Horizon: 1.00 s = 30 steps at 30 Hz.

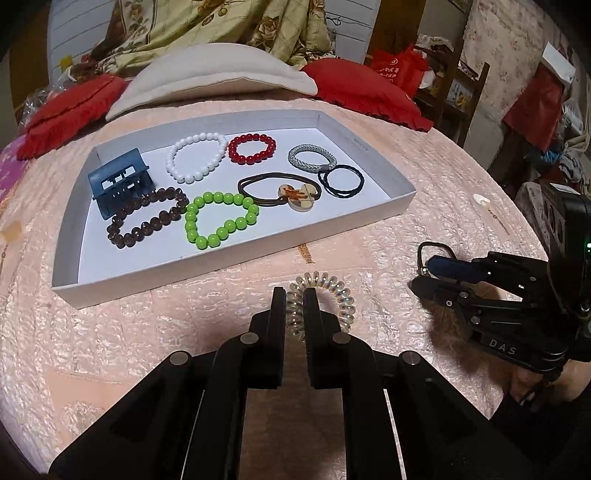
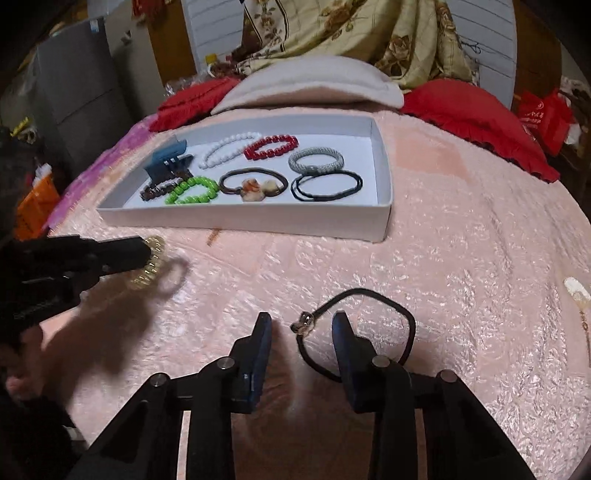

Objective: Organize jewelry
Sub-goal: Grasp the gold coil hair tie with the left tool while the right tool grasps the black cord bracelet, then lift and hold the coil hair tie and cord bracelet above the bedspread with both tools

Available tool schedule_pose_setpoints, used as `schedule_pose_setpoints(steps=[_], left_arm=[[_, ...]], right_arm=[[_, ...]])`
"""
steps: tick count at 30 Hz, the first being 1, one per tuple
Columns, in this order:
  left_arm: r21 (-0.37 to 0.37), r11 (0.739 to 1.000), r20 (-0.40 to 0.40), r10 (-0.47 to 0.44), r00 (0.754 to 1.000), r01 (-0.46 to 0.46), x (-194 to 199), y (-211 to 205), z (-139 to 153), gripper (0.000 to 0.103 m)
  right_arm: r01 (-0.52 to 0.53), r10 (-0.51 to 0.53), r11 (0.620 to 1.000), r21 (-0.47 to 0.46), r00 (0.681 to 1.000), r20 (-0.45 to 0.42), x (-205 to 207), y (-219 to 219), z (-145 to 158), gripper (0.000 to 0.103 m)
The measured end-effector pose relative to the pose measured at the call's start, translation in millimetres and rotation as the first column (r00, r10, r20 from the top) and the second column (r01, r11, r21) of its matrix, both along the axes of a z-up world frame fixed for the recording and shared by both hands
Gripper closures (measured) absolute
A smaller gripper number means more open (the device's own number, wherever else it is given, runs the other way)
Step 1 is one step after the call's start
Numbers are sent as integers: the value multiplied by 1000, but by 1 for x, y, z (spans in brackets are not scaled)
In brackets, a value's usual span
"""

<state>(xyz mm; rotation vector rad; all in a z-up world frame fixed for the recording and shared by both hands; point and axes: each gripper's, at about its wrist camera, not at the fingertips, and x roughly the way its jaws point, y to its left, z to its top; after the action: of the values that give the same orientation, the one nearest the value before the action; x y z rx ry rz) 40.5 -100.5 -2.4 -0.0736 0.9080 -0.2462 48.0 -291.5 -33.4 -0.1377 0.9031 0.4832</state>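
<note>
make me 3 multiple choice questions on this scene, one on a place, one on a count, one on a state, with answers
1. Where does the black hair tie with the metal charm lie?
A. in the tray
B. on the pink bedspread
C. on a red cushion

2. How many beaded bracelets are in the white tray?
A. two
B. four
C. six

3. The left gripper is
A. shut on the clear spiral hair tie
B. open above the tray
C. holding nothing

Answers: 1 B, it rests on the bedspread outside the tray; 2 B, white, red, brown, green; 3 A, jaws pinch the coil.

Pink quilt (image 1: 424,177), white pillow (image 1: 221,70) between red cushions (image 1: 362,88), floral blanket (image 1: 229,26) behind, red bag (image 1: 399,66), grey cabinet (image 2: 74,99).
</note>
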Motion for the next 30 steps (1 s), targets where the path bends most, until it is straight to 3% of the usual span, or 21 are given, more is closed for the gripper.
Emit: schedule_pose_setpoints(steps=[3,8,12,20,30], left_arm=[[-1,1000,-4,0,1000,0,0,0,-1,95],[-2,1000,-2,-7,1000,7,0,-1,-1,95],[-13,1000,0,4,1000,-4,1,1,-1,95],[-50,999,25,20,999,-19,-2,7,4,95],[13,997,21,82,996,-82,-4,8,4,95]], right_arm=[[2,-2,1000,-4,1000,10,0,1,0,74],[-18,19,999,-42,999,27,-3,7,-1,91],[-20,21,999,-27,999,33,-6,4,1,92],[-18,4,995,99,991,135,-24,0,32,92],[6,-22,993,116,990,140,-23,19,39,92]])
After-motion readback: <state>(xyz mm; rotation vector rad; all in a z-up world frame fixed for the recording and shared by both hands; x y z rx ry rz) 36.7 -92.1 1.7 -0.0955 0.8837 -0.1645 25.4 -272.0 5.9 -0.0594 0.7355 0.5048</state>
